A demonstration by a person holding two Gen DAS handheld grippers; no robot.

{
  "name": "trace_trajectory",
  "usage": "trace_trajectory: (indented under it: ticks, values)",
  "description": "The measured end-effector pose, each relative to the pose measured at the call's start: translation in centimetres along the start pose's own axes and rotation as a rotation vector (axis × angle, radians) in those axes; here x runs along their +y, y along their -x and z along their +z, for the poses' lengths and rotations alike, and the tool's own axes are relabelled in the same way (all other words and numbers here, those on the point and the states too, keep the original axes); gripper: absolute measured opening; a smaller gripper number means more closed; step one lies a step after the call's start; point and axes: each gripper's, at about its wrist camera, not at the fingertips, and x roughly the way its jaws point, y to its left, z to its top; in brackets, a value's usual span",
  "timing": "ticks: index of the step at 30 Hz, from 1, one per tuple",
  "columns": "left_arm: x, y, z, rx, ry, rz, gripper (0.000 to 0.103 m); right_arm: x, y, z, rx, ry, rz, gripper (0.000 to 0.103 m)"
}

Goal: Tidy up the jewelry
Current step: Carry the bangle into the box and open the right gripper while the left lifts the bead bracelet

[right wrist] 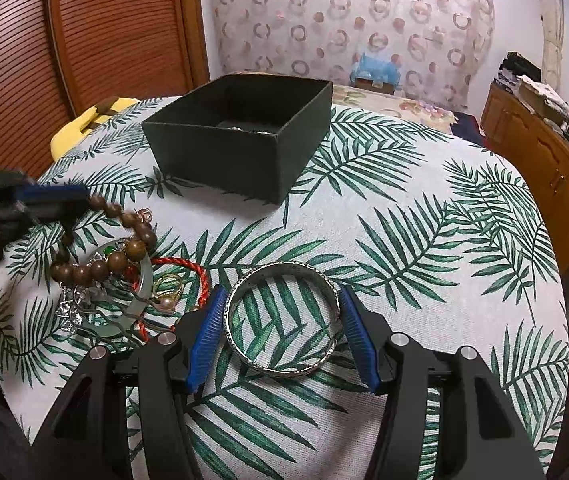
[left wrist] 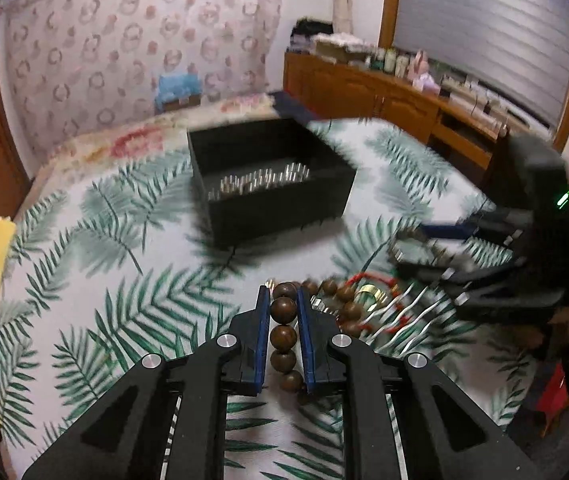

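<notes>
My left gripper (left wrist: 284, 304) has its jaws clamped on the wooden bead bracelet (left wrist: 284, 336), which trails into the jewelry pile (right wrist: 124, 280). My right gripper (right wrist: 280, 312) has its jaws spread around the silver bangle (right wrist: 284, 320), lying flat on the palm-leaf cloth (right wrist: 424, 240). Beyond sits the open black box (right wrist: 240, 136). Farther off are a floral bedspread (left wrist: 132, 140), patterned curtain (right wrist: 364, 12) and wooden cabinets (left wrist: 364, 92).
</notes>
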Motion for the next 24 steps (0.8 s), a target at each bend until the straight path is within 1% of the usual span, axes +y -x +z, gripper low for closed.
trace_trajectory:
  ticks: [6,11,15,18,21,24]
  values:
    - [-0.6,2.9,1.5,-0.081,-0.001,-0.007,0.013,0.1,-0.3,0.0,0.005,0.017,-0.021,0.060]
    - [-1.3,4.9,2.1,-0.133,-0.004,-0.006,0.013,0.0,-0.4,0.0,0.007,0.012,-0.015,0.060]
    - [-1.6,5.8,2.4,-0.160,-0.020,0.014,0.013,-0.5,-0.2,0.1,0.004,-0.013,0.035,0.060]
    - [-1.3,6.1,2.5,-0.172,-0.014,0.021,0.013,-0.3,0.2,0.5,-0.017,0.020,0.013,0.060]
    - [-0.8,6.3,2.7,-0.192,-0.001,0.032,0.012,-0.1,1.0,1.4,-0.047,0.023,0.036,0.060]
    - [-0.3,6.2,3.3,-0.201,0.004,0.043,0.013,0.5,1.7,2.8,-0.079,0.049,0.032,0.060]
